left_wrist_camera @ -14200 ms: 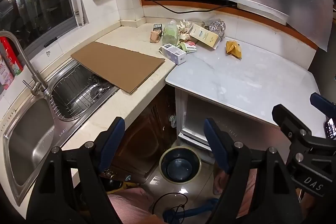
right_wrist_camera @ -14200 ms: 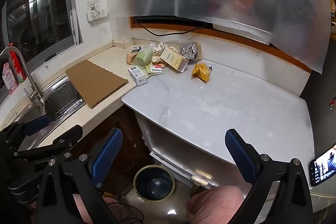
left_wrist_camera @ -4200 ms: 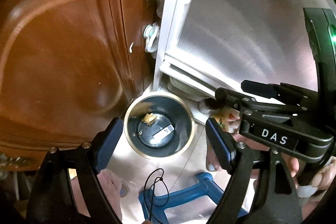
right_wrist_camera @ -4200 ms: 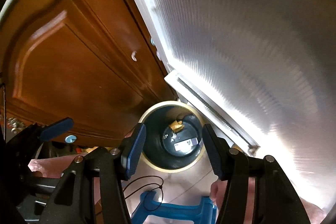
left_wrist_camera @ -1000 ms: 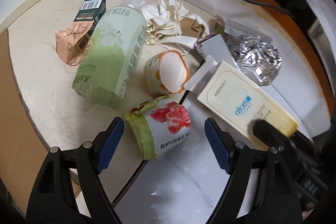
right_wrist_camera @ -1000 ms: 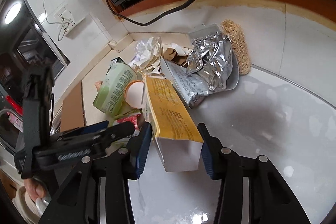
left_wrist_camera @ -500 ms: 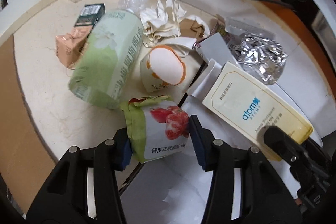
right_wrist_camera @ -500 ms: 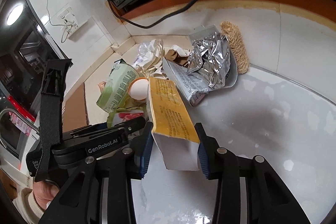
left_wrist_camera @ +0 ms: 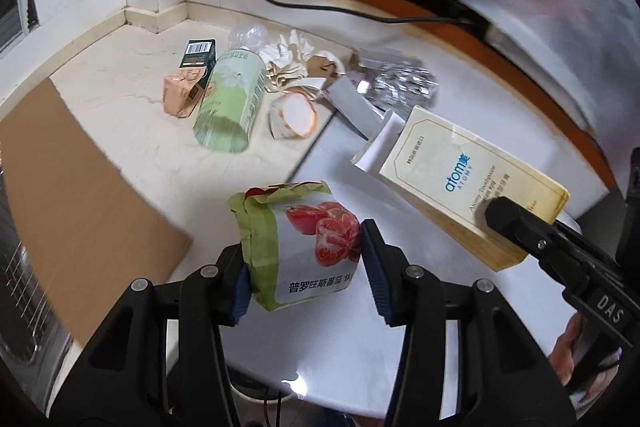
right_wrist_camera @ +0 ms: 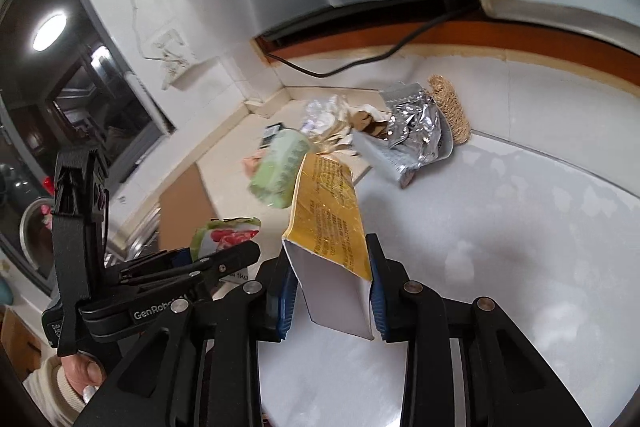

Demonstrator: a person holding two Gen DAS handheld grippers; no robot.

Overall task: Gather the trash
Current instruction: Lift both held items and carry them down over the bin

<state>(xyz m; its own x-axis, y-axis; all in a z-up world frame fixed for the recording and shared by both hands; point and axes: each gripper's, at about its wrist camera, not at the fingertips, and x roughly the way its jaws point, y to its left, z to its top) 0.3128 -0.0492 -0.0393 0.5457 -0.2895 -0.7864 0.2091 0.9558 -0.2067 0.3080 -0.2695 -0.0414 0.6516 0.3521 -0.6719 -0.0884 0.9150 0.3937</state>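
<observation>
Your left gripper (left_wrist_camera: 304, 277) clamps a crumpled green tomato packet (left_wrist_camera: 298, 245), your right gripper (right_wrist_camera: 330, 293), closing, grips a yellow toothpaste box (right_wrist_camera: 330, 227), while more litter, including a far green carton (left_wrist_camera: 230, 107), remains on the pale counter (left_wrist_camera: 120, 131).

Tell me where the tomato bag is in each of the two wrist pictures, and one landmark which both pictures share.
Left wrist view: the tomato bag is at lower centre, gripped by the left tool.
Right wrist view: the tomato bag is at left of centre, mostly hidden behind the left tool; only its crumpled top shows.
Shared landmark: the pale green cylinder lying on the counter beyond the bag.
</observation>
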